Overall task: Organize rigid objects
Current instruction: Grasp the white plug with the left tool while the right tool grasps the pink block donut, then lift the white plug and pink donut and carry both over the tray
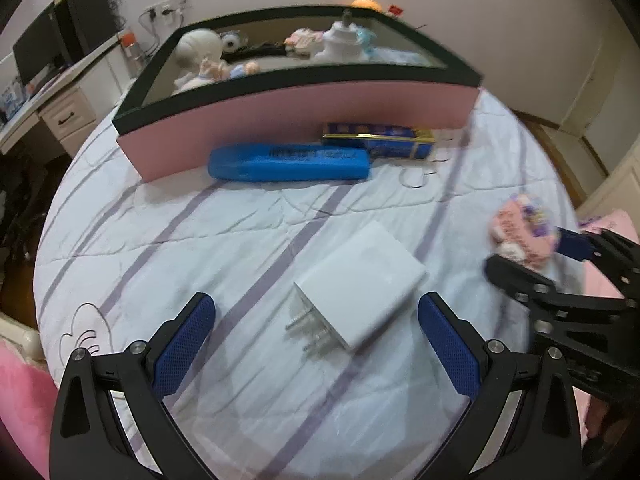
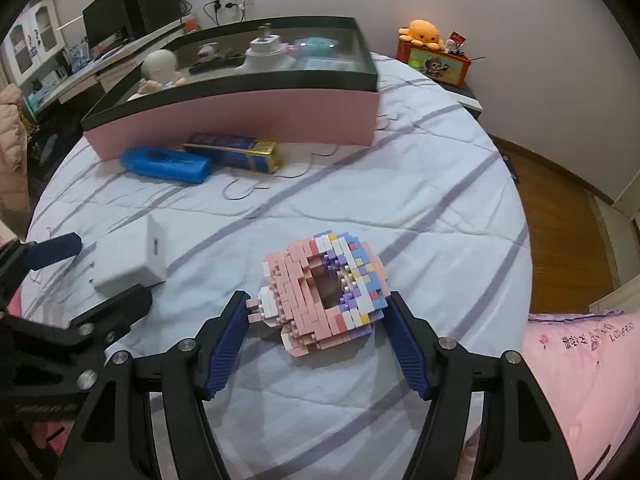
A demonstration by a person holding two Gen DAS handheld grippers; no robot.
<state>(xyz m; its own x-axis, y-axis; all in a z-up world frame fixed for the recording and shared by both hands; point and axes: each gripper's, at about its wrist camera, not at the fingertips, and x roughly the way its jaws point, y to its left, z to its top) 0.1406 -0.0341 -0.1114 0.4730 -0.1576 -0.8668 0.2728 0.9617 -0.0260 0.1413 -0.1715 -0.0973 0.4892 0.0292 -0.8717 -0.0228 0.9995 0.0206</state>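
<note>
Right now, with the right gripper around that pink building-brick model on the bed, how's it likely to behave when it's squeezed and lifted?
The brick model looks stiff but probably fragile: it is many tiny clipped bricks, so squeezing may pop some off. The small piece jutting toward the right gripper's left pad seems likeliest to break away. Its studded sides should resist slipping.

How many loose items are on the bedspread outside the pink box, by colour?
Blue: 2, the blue case and the blue-and-gold box
White: 1, the white charger
Pink and pastel: 1, the brick model
Total: 4
</note>
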